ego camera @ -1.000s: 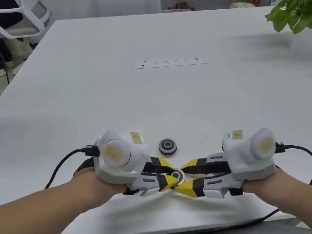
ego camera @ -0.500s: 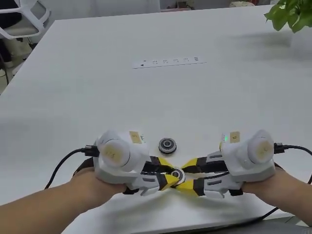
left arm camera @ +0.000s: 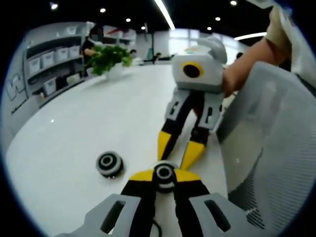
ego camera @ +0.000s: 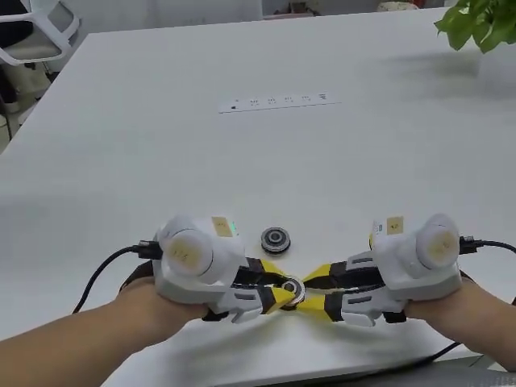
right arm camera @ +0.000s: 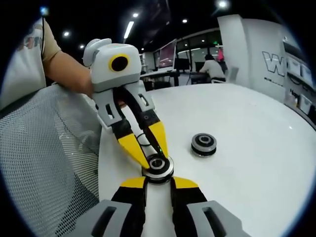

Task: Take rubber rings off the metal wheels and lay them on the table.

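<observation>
1. A small silver metal wheel with a black rubber ring point(ego camera: 292, 290) is held just over the white tabletop point(ego camera: 242, 161).
2. It is clamped from opposite sides by the left gripper point(ego camera: 278, 297) and the right gripper point(ego camera: 311, 293), presumably so the ring can be worked off.
3. Two wheels are counted: a second ringed metal wheel point(ego camera: 276, 238) lies just beyond the held one.

Loose wheel point(ego camera: 276, 239) lies on table point(ego camera: 242, 153) behind gripped wheel point(ego camera: 291, 290).

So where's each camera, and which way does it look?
Head view: on the headset, looking down at the table; both forearms show.
Left gripper view: on the left hand-held gripper, facing the right hand-held gripper; own jaws show.
Right gripper view: the opposite way round; own jaws show.
All share the held wheel, the loose wheel.
</observation>
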The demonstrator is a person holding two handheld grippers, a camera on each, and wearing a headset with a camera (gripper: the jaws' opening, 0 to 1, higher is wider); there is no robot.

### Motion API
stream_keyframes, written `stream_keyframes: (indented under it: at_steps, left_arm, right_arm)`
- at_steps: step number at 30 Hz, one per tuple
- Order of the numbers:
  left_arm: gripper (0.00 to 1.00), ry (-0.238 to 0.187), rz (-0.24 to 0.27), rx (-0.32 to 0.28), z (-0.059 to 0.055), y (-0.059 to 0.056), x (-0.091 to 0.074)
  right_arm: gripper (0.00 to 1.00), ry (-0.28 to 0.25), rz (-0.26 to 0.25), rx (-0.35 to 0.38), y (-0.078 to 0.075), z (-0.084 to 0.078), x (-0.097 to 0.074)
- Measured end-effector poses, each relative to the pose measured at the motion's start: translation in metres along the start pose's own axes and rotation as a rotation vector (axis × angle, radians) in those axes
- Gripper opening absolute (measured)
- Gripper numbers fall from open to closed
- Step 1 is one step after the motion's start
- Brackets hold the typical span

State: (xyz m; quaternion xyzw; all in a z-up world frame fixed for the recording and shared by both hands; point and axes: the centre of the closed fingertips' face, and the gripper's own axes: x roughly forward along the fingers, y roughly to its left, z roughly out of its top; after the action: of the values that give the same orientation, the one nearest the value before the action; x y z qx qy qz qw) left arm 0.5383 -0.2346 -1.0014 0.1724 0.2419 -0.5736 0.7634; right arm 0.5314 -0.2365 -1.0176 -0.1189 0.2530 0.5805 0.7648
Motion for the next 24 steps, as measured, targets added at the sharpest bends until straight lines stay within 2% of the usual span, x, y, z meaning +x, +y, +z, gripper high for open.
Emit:
stream_keyframes:
  at_steps: [13,16,18,24]
  left_arm:
    - [0.13,-0.001,0.002,0.000,-0.0001,-0.0005,-0.0004]
    - [0.13,0.000,0.003,0.001,-0.0002,-0.0001,-0.0004]
    - [0.13,-0.001,0.003,0.001,-0.0003,-0.0001,-0.0002]
    - [0.13,0.000,0.008,-0.002,-0.0001,0.0005,0.0000]
  right_arm:
    - [0.13,0.000,-0.003,0.006,0.0002,-0.0004,-0.0009]
    - [0.06,0.011,-0.007,0.002,-0.0006,-0.0022,-0.0026]
    - [0.03,0.010,-0.013,0.020,-0.0022,-0.0033,-0.0035]
    - [0.03,0.008,-0.006,0.064,-0.0019,-0.0030,-0.0035]
